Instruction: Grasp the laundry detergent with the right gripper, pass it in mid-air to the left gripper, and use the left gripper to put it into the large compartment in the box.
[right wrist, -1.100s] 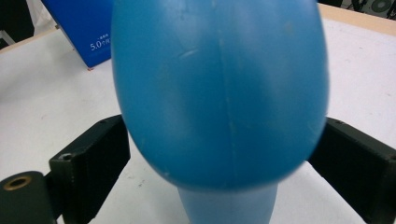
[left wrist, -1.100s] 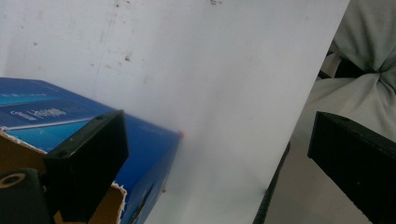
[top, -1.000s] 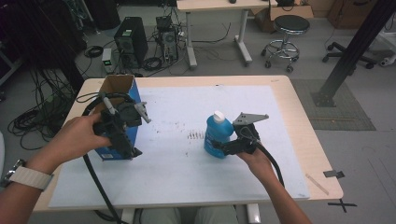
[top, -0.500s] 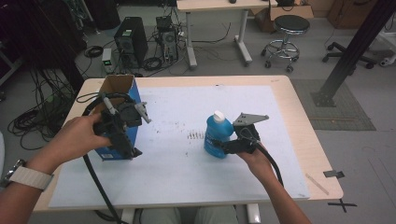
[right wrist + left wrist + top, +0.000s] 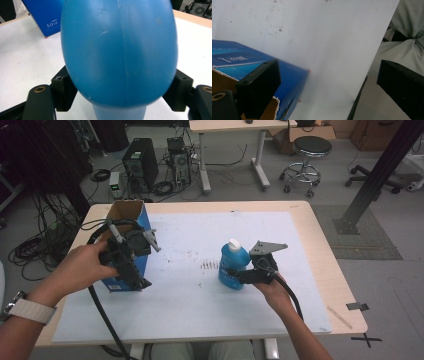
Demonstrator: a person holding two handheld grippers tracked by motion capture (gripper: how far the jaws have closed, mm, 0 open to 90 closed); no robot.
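Note:
An open-topped blue cardboard box [image 5: 144, 221] stands at the table's left side. My left gripper [image 5: 134, 278] is held against its near right corner, jaws pointing down and open. In the left gripper view [image 5: 329, 82] one jaw lies over the box [image 5: 237, 58] at its torn brown rim, and the other hangs far off past the table edge. A blue bottle [image 5: 234, 261] with a white cap stands upright near the table's middle. My right gripper [image 5: 233, 274] is shut on its lower body from the right. The bottle [image 5: 120, 50] bulges between both jaws in the right gripper view.
A white sheet [image 5: 200, 310] covers most of the wooden table [image 5: 320, 245], with dark specks beside the bottle. Strips of tape [image 5: 339, 317] lie near the right front corner. Computers, cables, a stool and another table stand on the floor behind.

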